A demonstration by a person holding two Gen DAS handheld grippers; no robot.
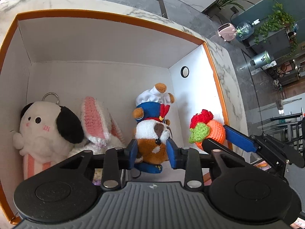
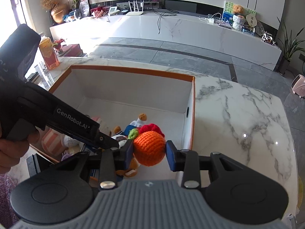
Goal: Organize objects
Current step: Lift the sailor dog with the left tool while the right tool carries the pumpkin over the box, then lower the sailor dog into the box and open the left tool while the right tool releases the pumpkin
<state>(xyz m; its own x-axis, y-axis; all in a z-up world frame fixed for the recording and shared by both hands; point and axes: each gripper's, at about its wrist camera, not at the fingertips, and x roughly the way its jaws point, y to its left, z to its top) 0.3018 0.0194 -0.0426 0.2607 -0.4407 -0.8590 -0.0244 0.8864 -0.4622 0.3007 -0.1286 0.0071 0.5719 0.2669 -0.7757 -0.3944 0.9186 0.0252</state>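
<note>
A white box with an orange rim [image 1: 106,17] [image 2: 133,70] stands on the marble table. Inside it, my left gripper [image 1: 152,152] is shut on the head of a brown-and-white dog plush [image 1: 152,133] in a blue outfit and white hat, which lies upside down. My right gripper [image 2: 149,152] is shut on an orange crochet fruit [image 2: 149,147] with a red and green top, held over the box's right side. The fruit [image 1: 211,131] and the right gripper's fingers [image 1: 238,137] also show in the left wrist view, close beside the dog plush.
A white plush with black ears [image 1: 43,126] and a crochet bunny with pink ears [image 1: 95,122] lie at the box's left. A person's hand [image 2: 11,148] holds the left gripper. An orange drink bottle [image 2: 48,53] stands left of the box; bare marble [image 2: 238,114] lies right.
</note>
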